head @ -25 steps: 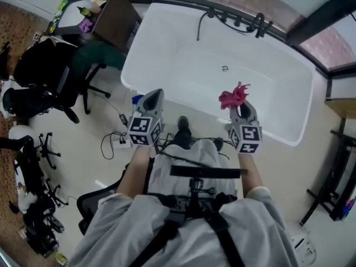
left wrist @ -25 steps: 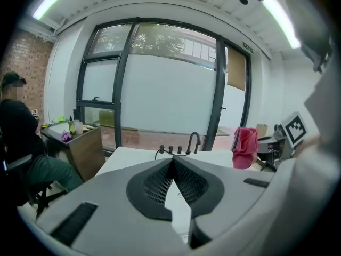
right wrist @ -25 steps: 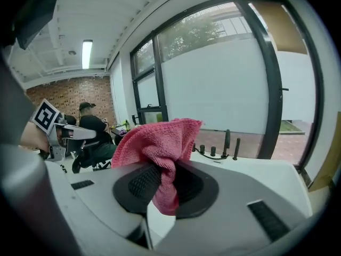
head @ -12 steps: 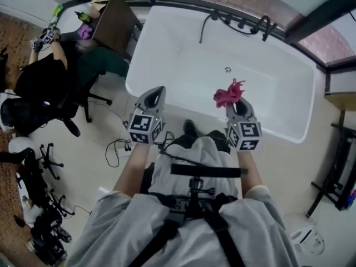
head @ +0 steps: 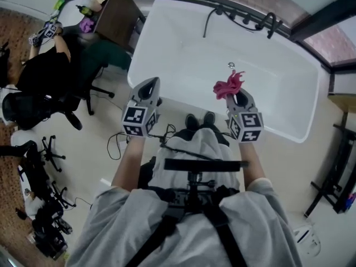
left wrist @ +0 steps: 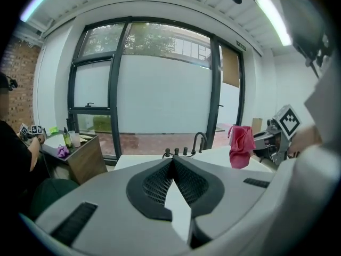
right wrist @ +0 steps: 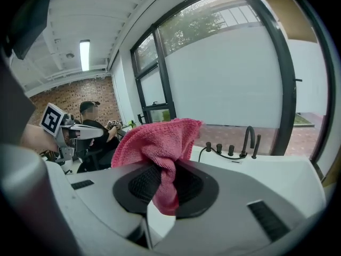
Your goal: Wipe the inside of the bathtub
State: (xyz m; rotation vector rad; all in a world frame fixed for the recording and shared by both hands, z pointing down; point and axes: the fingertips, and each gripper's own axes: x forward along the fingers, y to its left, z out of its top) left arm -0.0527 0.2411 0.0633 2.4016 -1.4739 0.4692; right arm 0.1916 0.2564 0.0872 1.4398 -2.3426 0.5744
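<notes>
A white bathtub lies ahead in the head view, with a black tap and knobs on its far rim and a drain in its floor. My right gripper is shut on a pink cloth and hangs over the tub's near side. The cloth bunches up out of the jaws in the right gripper view. My left gripper is shut with nothing in it, above the tub's near rim. The left gripper view shows the cloth and tap beyond.
A person in black sits on an office chair left of the tub, beside a brown desk with small bottles. Cables and a power strip lie on the floor near my feet. Another chair base stands at far left.
I have stepped closer to the tub. Both grippers have moved forward, from short of its near rim to over it, the right one still holding the pink cloth.
</notes>
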